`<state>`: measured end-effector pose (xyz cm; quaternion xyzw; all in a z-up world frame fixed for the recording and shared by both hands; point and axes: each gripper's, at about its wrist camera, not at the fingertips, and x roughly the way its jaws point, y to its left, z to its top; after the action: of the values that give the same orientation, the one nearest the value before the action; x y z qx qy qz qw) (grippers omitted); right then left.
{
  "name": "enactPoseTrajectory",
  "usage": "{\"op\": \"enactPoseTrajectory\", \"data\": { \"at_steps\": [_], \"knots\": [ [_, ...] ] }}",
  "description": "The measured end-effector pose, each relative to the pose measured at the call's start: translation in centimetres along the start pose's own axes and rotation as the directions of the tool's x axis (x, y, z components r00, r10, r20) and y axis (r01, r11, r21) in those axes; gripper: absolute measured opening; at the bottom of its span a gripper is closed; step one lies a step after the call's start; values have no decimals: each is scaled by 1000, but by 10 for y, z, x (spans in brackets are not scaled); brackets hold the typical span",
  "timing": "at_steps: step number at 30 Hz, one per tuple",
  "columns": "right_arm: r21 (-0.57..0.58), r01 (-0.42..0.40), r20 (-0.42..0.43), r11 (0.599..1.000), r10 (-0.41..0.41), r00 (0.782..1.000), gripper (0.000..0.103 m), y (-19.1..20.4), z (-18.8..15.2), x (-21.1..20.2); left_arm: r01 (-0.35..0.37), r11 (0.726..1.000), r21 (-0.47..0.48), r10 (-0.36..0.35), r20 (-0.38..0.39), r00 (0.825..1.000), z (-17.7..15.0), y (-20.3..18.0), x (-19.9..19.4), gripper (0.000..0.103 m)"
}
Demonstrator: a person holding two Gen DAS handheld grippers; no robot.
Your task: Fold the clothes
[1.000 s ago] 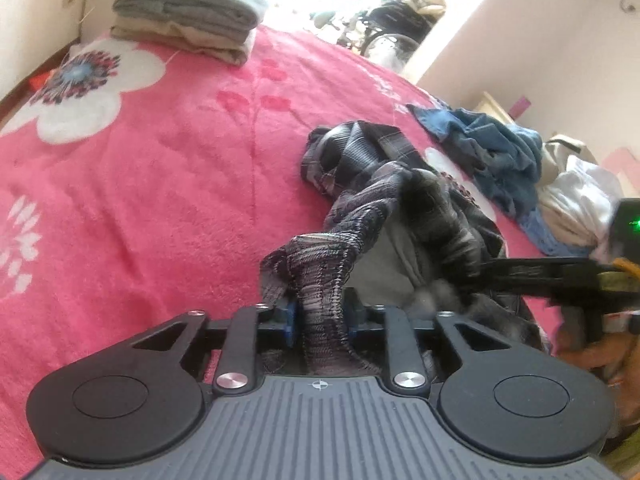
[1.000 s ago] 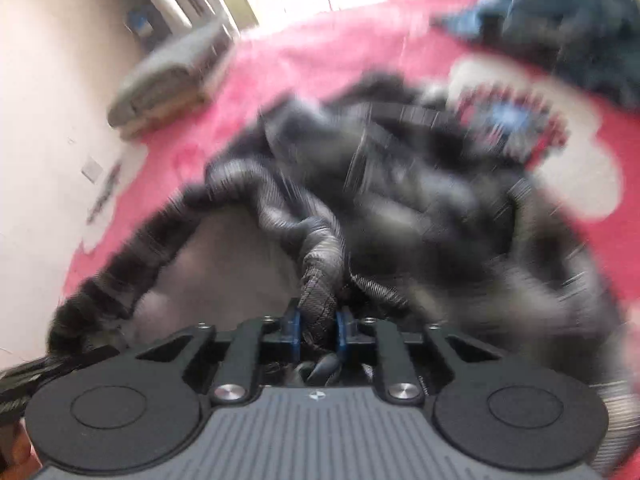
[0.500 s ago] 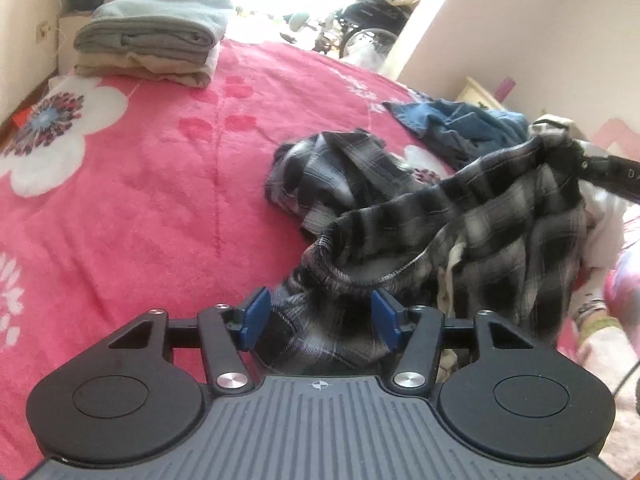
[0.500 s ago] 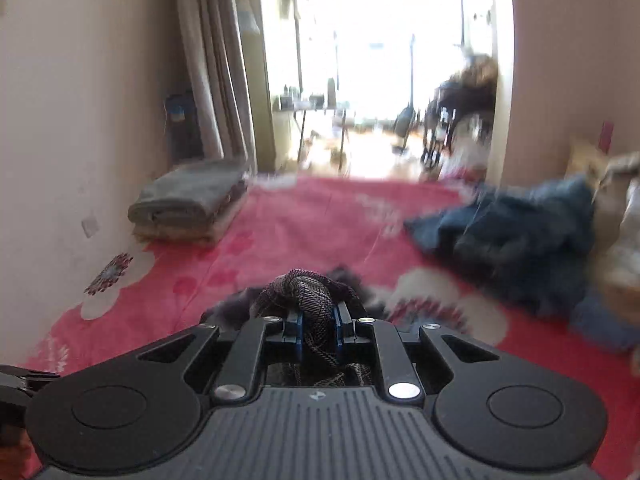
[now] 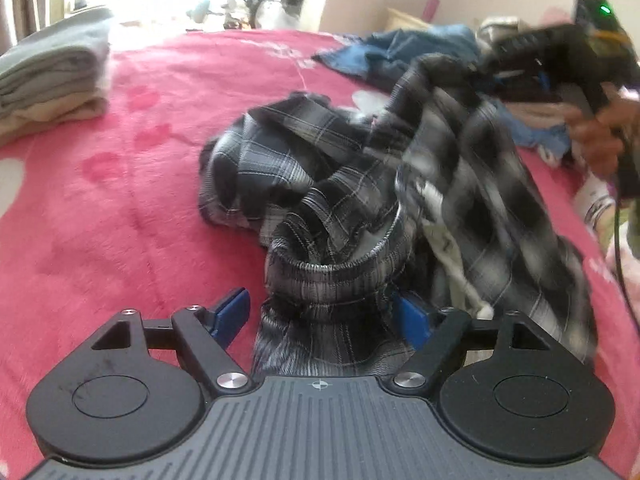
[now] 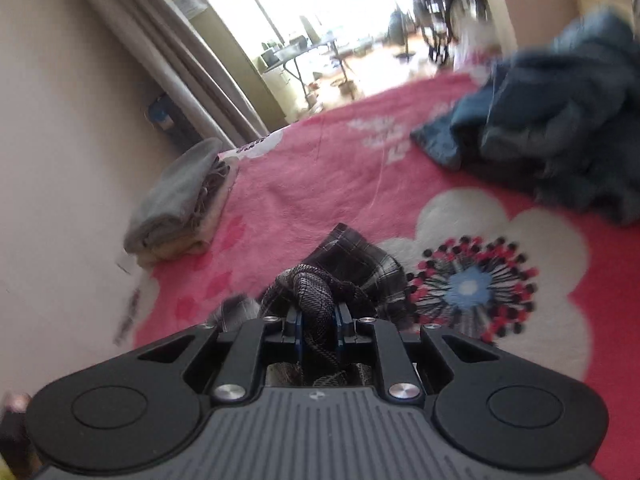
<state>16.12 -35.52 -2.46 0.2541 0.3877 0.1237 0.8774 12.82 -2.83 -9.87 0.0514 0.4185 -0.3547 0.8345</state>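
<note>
Plaid garment [image 5: 400, 208] | waistband between opening left gripper [image 5: 324, 312] | pink blanket [image 5: 120, 208] leftward bare

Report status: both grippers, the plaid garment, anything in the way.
Left gripper jaws opening, plaid garment loose between them. Right gripper shut on its bunched edge. Blue clothes heaped beyond, not blocking.

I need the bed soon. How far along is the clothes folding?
Done: a folded stack sits on the pink blanket. In hand: the plaid garment, unfolded, pinched by the right gripper; the left gripper is opening around its waistband. Left: the blue pile.
</note>
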Motion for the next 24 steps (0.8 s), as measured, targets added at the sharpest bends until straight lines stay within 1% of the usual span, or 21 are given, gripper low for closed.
{"op": "enactPoseTrajectory", "data": {
  "at_steps": [2, 4, 5, 6, 7, 8, 9, 10, 12, 13, 15, 16, 18, 20, 24],
  "knots": [
    [67, -58, -17, 996, 59, 998, 17, -19, 5, 15, 6, 1000, -5, -6, 3, 1000, 2, 1, 6, 69],
    [129, -111, -37, 985, 117, 992, 19, -35, 8, 29, 6, 1000, -11, -6, 14, 1000, 4, 0, 9, 59],
    [159, -125, -54, 979, 135, 989, 20, -41, 8, 36, 3, 1000, -6, -3, 19, 1000, 4, -1, 10, 55],
    [182, -131, -65, 975, 145, 987, 21, -46, 9, 40, -2, 1000, 4, 1, 24, 1000, 4, -2, 11, 46],
    [193, -146, -71, 970, 163, 984, 25, -50, 10, 42, -4, 1000, 8, 4, 29, 1000, 5, -3, 12, 41],
    [206, -166, -70, 964, 183, 981, 29, -53, 11, 40, -4, 1000, 2, 4, 38, 999, 5, -2, 12, 31],
    [221, -184, -66, 958, 203, 977, 37, -57, 13, 37, -5, 1000, -9, 5, 48, 999, 5, -1, 11, 20],
    [227, -206, -50, 952, 223, 974, 42, -60, 14, 31, 2, 1000, -28, -1, 58, 998, 5, 0, 9, 15],
    [210, -242, -8, 947, 249, 968, 46, -64, 16, 16, 15, 998, -68, -9, 93, 996, 5, 3, -6, 13],
    [199, -249, 7, 948, 252, 968, 51, -66, 17, 9, 21, 996, -88, -11, 112, 994, 4, 5, -14, 12],
    [159, -246, 17, 956, 246, 969, 56, -66, 18, -3, 39, 991, -131, -19, 150, 988, 2, 9, -33, 11],
    [130, -238, 13, 963, 238, 971, 57, -64, 18, -8, 51, 986, -159, -24, 167, 986, -2, 12, -45, 11],
    [65, -218, -20, 974, 220, 975, 57, -56, 15, -10, 62, 976, -209, -23, 184, 983, -9, 19, -63, 11],
    [-3, -200, -63, 980, 200, 978, 57, -46, 10, -8, 55, 962, -266, -7, 177, 984, -21, 29, -75, 11],
    [-124, -180, -159, 976, 160, 974, 58, -18, -3, 14, 20, 931, -365, 21, 109, 994, -43, 52, -72, 12]
  ]
}}
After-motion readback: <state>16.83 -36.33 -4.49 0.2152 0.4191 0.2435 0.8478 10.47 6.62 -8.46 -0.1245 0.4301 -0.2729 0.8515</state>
